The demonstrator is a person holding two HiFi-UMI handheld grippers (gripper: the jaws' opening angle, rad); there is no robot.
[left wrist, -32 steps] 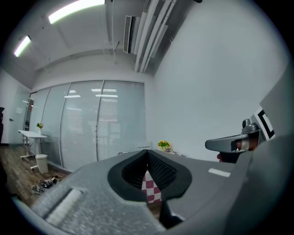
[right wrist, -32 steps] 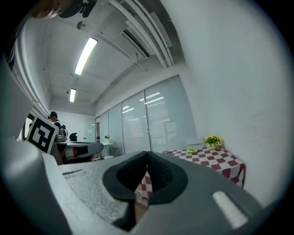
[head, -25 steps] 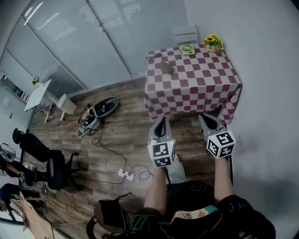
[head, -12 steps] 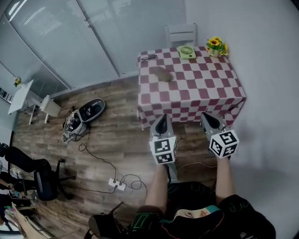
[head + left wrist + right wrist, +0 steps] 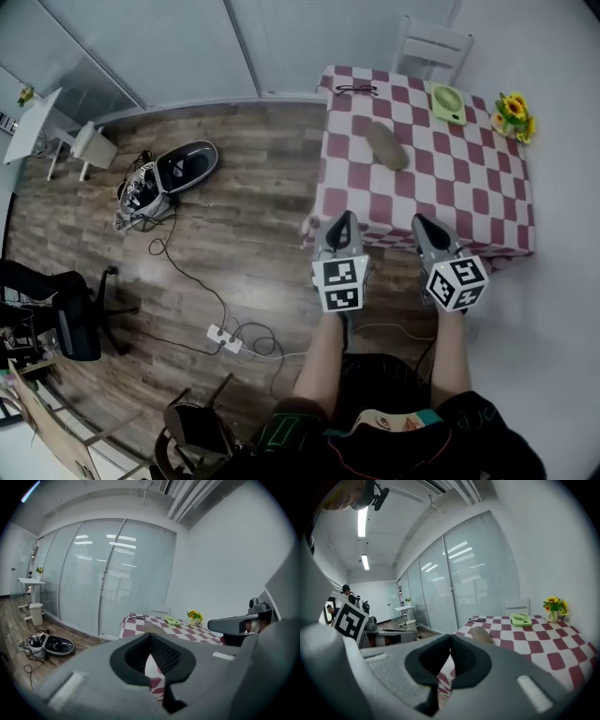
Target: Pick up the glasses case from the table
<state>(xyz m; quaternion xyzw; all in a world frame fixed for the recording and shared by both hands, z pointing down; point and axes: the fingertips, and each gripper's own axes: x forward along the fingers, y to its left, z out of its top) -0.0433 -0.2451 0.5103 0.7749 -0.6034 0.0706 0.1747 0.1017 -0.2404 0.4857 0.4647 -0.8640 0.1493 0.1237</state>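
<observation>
Tan case (image 5: 386,146) lies on the checked counter (image 5: 469,187), well ahead of the left tongs (image 5: 344,223) and right tongs (image 5: 427,230), both closed, empty. Best open one early, then span its narrow width.

**Matt plastic, checked cloth, plank floor**

The left gripper (image 5: 344,219) and right gripper (image 5: 424,223) have matt grey plastic shells. Their fingers (image 5: 165,655) carry black rubbery pads with a fine ribbed grain. Ahead of the fingers, the surface (image 5: 441,192) is draped in checked woven cloth. The glasses case (image 5: 385,146) looks matt and smooth. Below the fingers, the floor (image 5: 253,206) shows low-sheen wood planks.
</observation>
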